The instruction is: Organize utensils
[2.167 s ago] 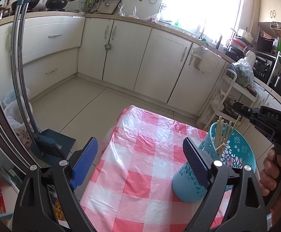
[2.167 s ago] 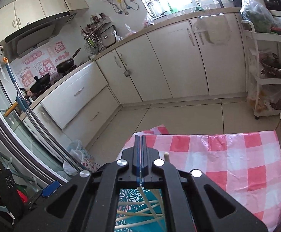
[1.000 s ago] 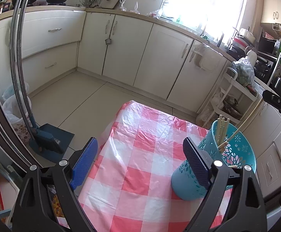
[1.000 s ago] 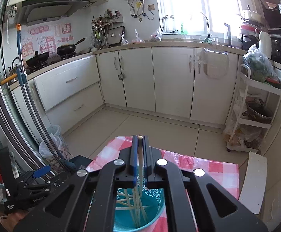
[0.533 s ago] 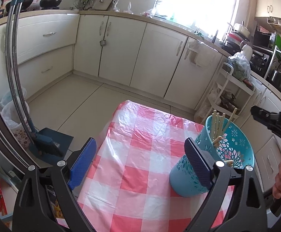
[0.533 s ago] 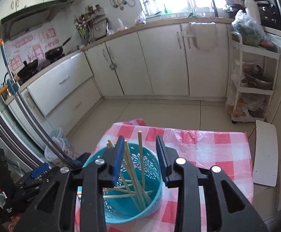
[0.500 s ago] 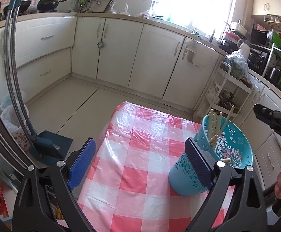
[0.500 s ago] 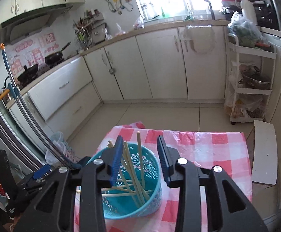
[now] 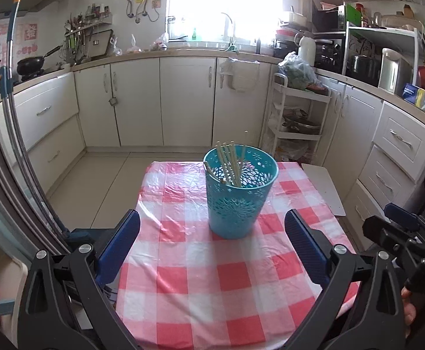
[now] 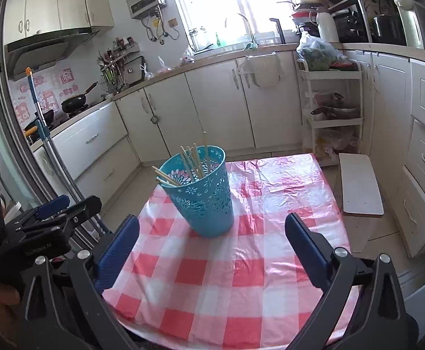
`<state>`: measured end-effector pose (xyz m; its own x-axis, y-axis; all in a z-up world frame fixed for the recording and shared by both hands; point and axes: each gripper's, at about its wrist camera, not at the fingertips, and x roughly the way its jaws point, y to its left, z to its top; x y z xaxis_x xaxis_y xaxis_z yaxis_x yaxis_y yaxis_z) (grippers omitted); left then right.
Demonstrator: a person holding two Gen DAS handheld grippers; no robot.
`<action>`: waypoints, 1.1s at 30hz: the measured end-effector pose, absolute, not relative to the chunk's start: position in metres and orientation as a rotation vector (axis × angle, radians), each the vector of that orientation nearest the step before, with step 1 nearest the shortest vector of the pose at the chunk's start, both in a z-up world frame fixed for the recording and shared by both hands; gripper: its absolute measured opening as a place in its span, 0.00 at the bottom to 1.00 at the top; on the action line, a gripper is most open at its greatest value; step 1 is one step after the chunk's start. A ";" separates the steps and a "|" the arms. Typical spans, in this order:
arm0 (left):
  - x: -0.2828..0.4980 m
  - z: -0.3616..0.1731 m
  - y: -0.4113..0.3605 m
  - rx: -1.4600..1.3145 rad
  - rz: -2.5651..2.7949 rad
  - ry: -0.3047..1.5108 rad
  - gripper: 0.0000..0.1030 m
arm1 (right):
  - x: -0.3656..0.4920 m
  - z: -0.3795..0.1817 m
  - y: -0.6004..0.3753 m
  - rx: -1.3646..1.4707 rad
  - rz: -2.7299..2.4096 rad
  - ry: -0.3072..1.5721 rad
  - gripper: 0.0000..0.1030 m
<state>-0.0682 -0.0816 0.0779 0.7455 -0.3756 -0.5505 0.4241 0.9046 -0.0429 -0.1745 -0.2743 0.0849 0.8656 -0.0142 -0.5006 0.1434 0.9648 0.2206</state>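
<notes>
Microwave (image 9: 329,51) only in left view

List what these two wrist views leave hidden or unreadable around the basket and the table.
- Lower ends of the chopsticks: both views, hidden by the wall of the teal basket.
- Table under the checked cloth: covered in both views; its near edge is cut off by the left gripper and the right gripper.
- Exact chopstick count: they overlap and are too thin.
- Person: only a hand, cut by the frame edge.
</notes>
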 end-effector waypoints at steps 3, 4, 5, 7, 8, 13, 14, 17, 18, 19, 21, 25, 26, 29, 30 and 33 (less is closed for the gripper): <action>-0.109 0.095 -0.081 0.130 -0.439 0.582 0.93 | -0.207 0.108 -0.263 0.250 -0.091 0.451 0.93; -0.120 0.099 -0.080 0.141 -0.429 0.577 0.93 | -0.220 0.117 -0.258 0.249 -0.097 0.422 0.93; -0.135 0.104 -0.078 0.149 -0.411 0.569 0.93 | -0.233 0.126 -0.253 0.249 -0.099 0.393 0.93; -0.159 0.112 -0.072 0.150 -0.369 0.555 0.93 | -0.253 0.138 -0.244 0.236 -0.093 0.358 0.93; -0.169 0.115 -0.068 0.145 -0.356 0.549 0.93 | -0.263 0.145 -0.238 0.218 -0.096 0.341 0.93; -0.207 0.127 -0.044 0.135 -0.274 0.543 0.93 | -0.293 0.155 -0.219 0.176 -0.085 0.323 0.93; -0.215 0.128 -0.039 0.133 -0.259 0.548 0.93 | -0.298 0.155 -0.216 0.173 -0.082 0.324 0.93; -0.229 0.128 -0.024 0.106 -0.238 0.600 0.93 | -0.310 0.150 -0.206 0.174 -0.071 0.346 0.93; -0.233 0.127 -0.019 0.094 -0.236 0.625 0.93 | -0.313 0.148 -0.204 0.181 -0.066 0.354 0.93; -0.237 0.127 -0.015 0.087 -0.235 0.643 0.93 | -0.318 0.146 -0.202 0.185 -0.060 0.359 0.93; -0.247 0.126 -0.008 0.085 -0.239 0.638 0.93 | -0.323 0.142 -0.196 0.179 -0.052 0.371 0.93; -0.258 0.125 -0.006 0.095 -0.237 0.608 0.93 | -0.327 0.132 -0.187 0.166 -0.031 0.415 0.93; -0.259 0.126 -0.007 0.095 -0.234 0.603 0.93 | -0.330 0.132 -0.184 0.167 -0.035 0.421 0.93; -0.262 0.131 -0.005 0.086 -0.236 0.585 0.93 | -0.335 0.134 -0.185 0.174 -0.059 0.411 0.93; -0.264 0.133 -0.004 0.084 -0.237 0.579 0.93 | -0.337 0.134 -0.186 0.178 -0.068 0.407 0.93; -0.267 0.135 -0.003 0.092 -0.229 0.564 0.93 | -0.339 0.133 -0.185 0.178 -0.078 0.416 0.93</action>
<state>-0.2675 -0.0033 0.1348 0.8207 -0.1895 -0.5390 0.2396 0.9706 0.0235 -0.3386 -0.1855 0.1329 0.9119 -0.0384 -0.4086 0.1112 0.9815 0.1558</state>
